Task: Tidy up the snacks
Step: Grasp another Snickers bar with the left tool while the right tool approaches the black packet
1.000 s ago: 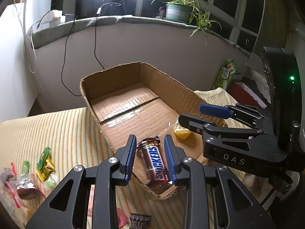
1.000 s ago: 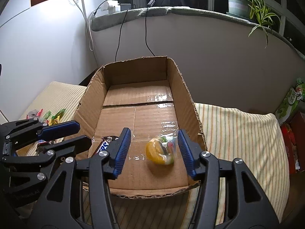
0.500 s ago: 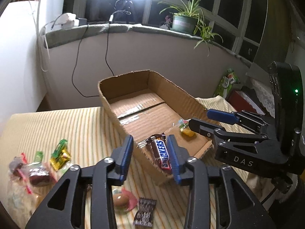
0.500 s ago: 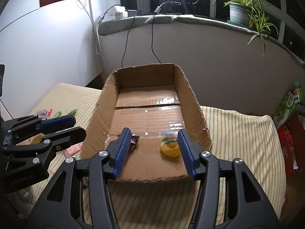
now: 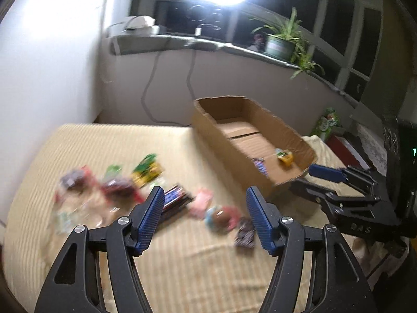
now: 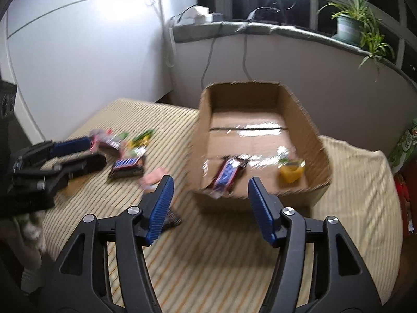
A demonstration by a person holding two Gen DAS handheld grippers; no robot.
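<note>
Between picks: I hold both grippers, left [image 5: 204, 217] and right [image 6: 209, 206], jaws wide, empty; 2 snacks in box [image 6: 319, 140], rest [image 5: 146, 173] loose on striped desk [image 5: 182, 260]; next, grab one.

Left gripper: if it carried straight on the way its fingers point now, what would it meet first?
Probably the loose snacks on the striped cloth: the open left gripper frames a round pink-wrapped sweet. Motion blur leaves depth unclear.

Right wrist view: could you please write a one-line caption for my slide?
Open right tool empty before the cardboard box holding a Snickers bar and yellow jelly cup; more snacks on the striped cloth.
</note>
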